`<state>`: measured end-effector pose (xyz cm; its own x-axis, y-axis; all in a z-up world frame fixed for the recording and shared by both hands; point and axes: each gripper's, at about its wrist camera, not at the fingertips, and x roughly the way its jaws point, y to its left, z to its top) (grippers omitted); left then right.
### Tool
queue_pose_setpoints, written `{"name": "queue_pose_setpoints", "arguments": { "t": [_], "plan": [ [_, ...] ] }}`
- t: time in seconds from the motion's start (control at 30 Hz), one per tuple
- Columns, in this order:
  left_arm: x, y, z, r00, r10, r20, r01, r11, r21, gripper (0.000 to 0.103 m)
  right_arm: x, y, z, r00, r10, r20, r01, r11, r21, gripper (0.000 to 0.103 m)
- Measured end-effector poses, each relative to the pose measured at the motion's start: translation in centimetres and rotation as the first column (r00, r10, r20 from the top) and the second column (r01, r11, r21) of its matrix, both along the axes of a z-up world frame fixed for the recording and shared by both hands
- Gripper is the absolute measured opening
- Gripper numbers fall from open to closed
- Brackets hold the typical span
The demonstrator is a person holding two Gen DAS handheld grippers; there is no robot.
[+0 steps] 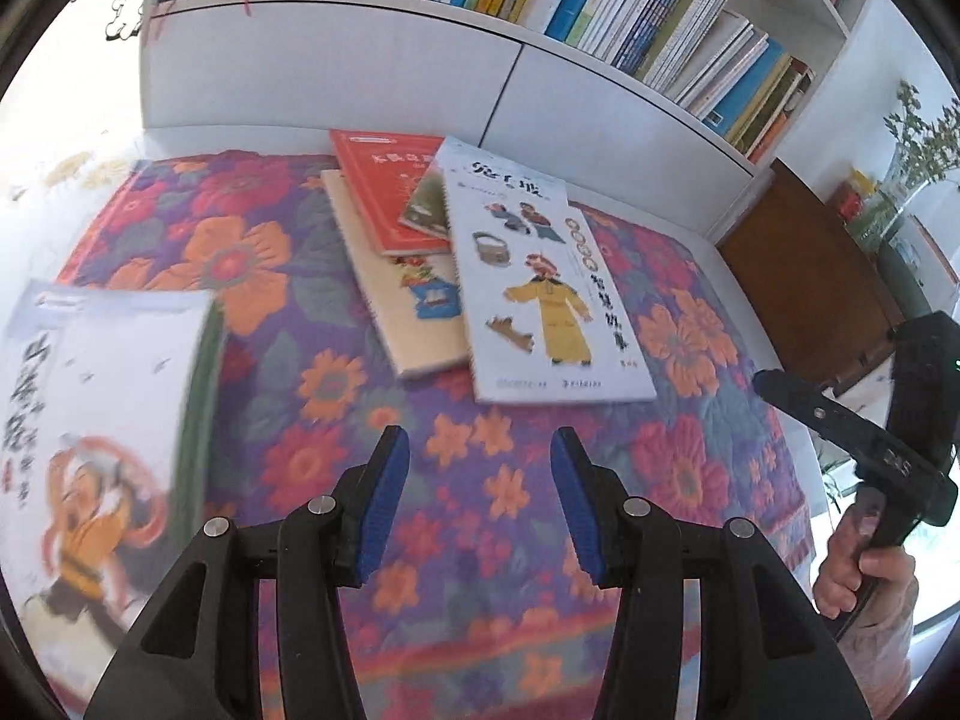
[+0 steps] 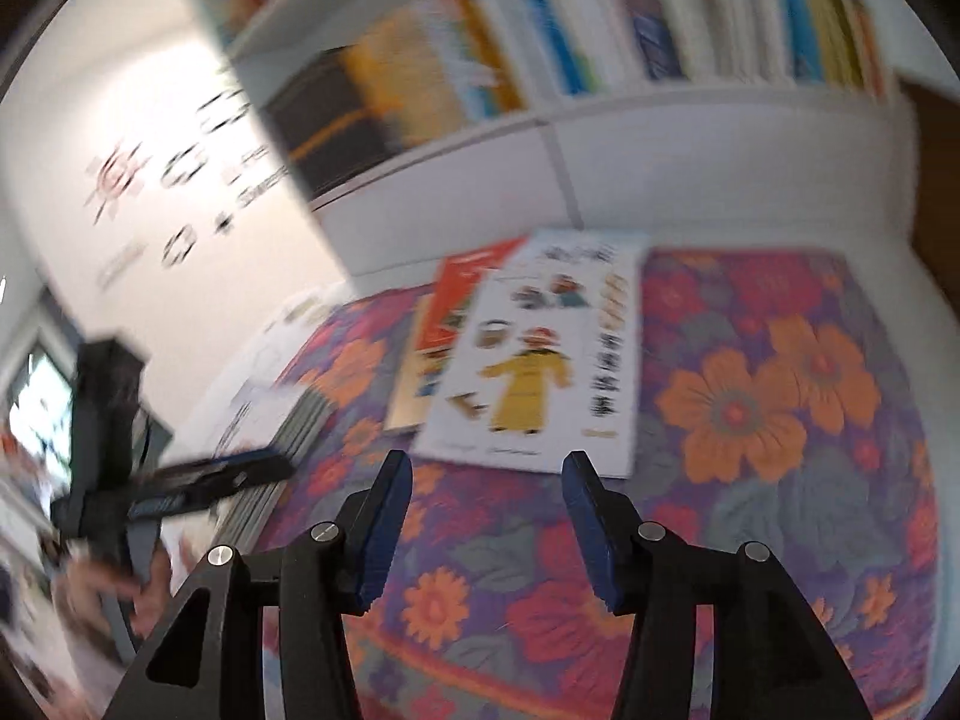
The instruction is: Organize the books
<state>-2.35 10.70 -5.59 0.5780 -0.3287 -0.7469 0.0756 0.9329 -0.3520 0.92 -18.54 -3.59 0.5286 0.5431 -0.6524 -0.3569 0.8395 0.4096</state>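
Over at the left edge of the tabletop [image 1: 252, 276], under its flowered cloth, sits a white book [image 1: 114, 396] with an orange figure on the cover; from the right wrist view it looks like the top of a neat stack, probably the pile being built. Toward the back edge, a loose fan of books waits: a tan one [image 1: 408, 312] at the bottom, a red one [image 1: 384, 186] across it, and a white one with a yellow-robed figure [image 1: 540, 294] on top, nearest the front. Behind them the shelf [image 1: 600, 6] is packed tight with upright books. Left gripper [image 1: 480, 486] hovers over bare cloth, jaws partly apart, nothing between them. Right gripper [image 2: 486, 510] points at the yellow-robe book's near edge, jaws parted and empty, likely its next pick.
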Motion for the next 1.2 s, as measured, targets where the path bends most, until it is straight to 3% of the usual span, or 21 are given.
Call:
{"name": "queue_pose_setpoints", "arguments": {
  "t": [0.13, 0.23, 0.33, 0.4, 0.5, 0.67, 0.77, 0.87, 0.97, 1.03, 1.2],
  "plan": [
    [3.2, -2.3, -1.5, 1.0, -0.002, 0.003, 0.002, 1.0, -0.001, 0.047, 4.5, -1.5, -2.3, 0.993, -0.067, -0.101, 0.072, 0.996, 0.053, 0.05],
    [5.4, -3.8, -2.8, 0.999, 0.019, 0.043, -0.022, 0.999, 0.049, 0.047, 7.3, -1.8, -4.6, 0.979, -0.089, -0.181, 0.107, 0.99, 0.088, 0.05],
    [7.0, -4.6, -4.1, 0.999, -0.002, 0.033, 0.001, 0.999, 0.052, 0.046, 9.2, -1.2, -6.2, 0.972, -0.107, -0.21, 0.123, 0.99, 0.062, 0.05],
    [7.5, -5.4, -4.7, 0.999, -0.036, 0.023, 0.034, 0.998, 0.052, 0.046, 10.0, -1.1, -7.1, 0.966, -0.132, -0.222, 0.144, 0.989, 0.037, 0.05],
    [7.2, -7.5, -4.8, 0.989, -0.142, 0.037, 0.138, 0.986, 0.089, 0.046, 10.8, -0.9, -8.7, 0.951, -0.085, -0.296, 0.123, 0.986, 0.111, 0.051],
    [5.7, -10.1, -5.1, 0.963, -0.267, 0.041, 0.263, 0.961, 0.091, 0.046, 9.5, -0.1, -8.7, 0.953, -0.029, -0.3, 0.07, 0.99, 0.125, 0.052],
    [4.8, -10.0, -5.0, 0.968, -0.248, 0.043, 0.243, 0.964, 0.109, 0.046, 8.2, 0.1, -8.8, 0.941, 0.008, -0.339, 0.048, 0.986, 0.157, 0.052],
    [4.7, -7.8, -3.7, 0.985, -0.143, 0.099, 0.128, 0.98, 0.15, 0.047, 7.1, -0.2, -8.1, 0.952, -0.019, -0.305, 0.054, 0.993, 0.106, 0.052],
    [6.3, -4.4, -3.2, 0.996, -0.033, 0.086, 0.025, 0.995, 0.094, 0.047, 7.3, -0.9, -7.6, 0.958, -0.059, -0.281, 0.086, 0.993, 0.086, 0.052],
    [7.8, -3.3, -3.7, 0.999, -0.024, 0.047, 0.022, 0.999, 0.031, 0.047, 8.1, -1.2, -7.8, 0.952, -0.066, -0.299, 0.102, 0.989, 0.108, 0.052],
    [9.4, -4.7, -5.5, 0.997, -0.07, 0.02, 0.068, 0.993, 0.097, 0.047, 10.4, 0.3, -8.5, 0.954, -0.075, -0.292, 0.106, 0.99, 0.089, 0.052]
  ]
}}
